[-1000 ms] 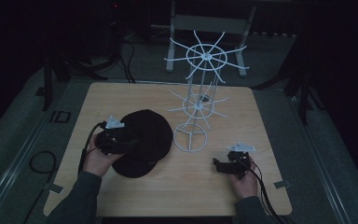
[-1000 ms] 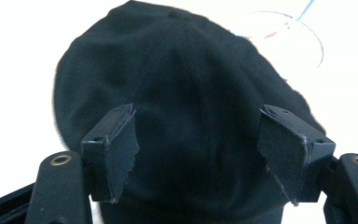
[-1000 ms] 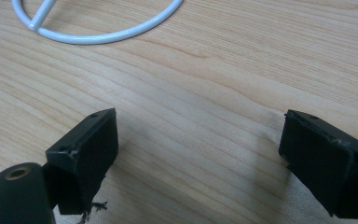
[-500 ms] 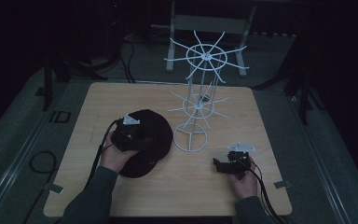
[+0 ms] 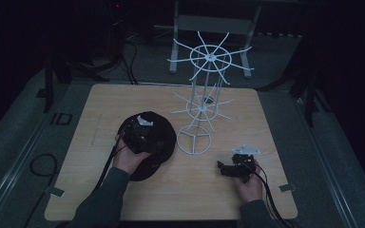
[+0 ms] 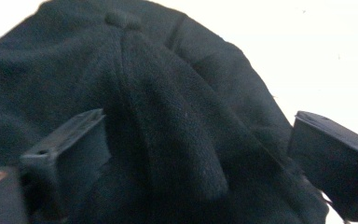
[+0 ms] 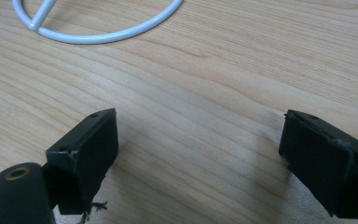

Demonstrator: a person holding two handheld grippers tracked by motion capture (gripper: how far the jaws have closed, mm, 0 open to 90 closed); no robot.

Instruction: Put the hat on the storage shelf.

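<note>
A black fleece cap (image 5: 167,140) lies on the wooden table (image 5: 119,102), left of centre. My left gripper (image 5: 144,139) is down on its crown. In the left gripper view the jaws stand open around a raised fold of the cap (image 6: 168,93), one on each side, left gripper (image 6: 200,154). A white wire hat stand (image 5: 203,107) rises at mid-table on a ring base (image 5: 193,141). My right gripper (image 5: 222,169) rests low at the front right, open over bare wood, right gripper (image 7: 198,158), with the ring base (image 7: 98,37) just ahead of it.
The stand has two tiers of radiating wire arms, the upper wheel (image 5: 211,58) leaning out over the table's far edge. A cable (image 5: 107,164) trails from the left gripper along the forearm. A metal frame (image 5: 214,23) stands on the floor behind the table.
My left gripper has moved right and forward from the cap's left edge onto its crown. The right gripper has stayed where it was.
</note>
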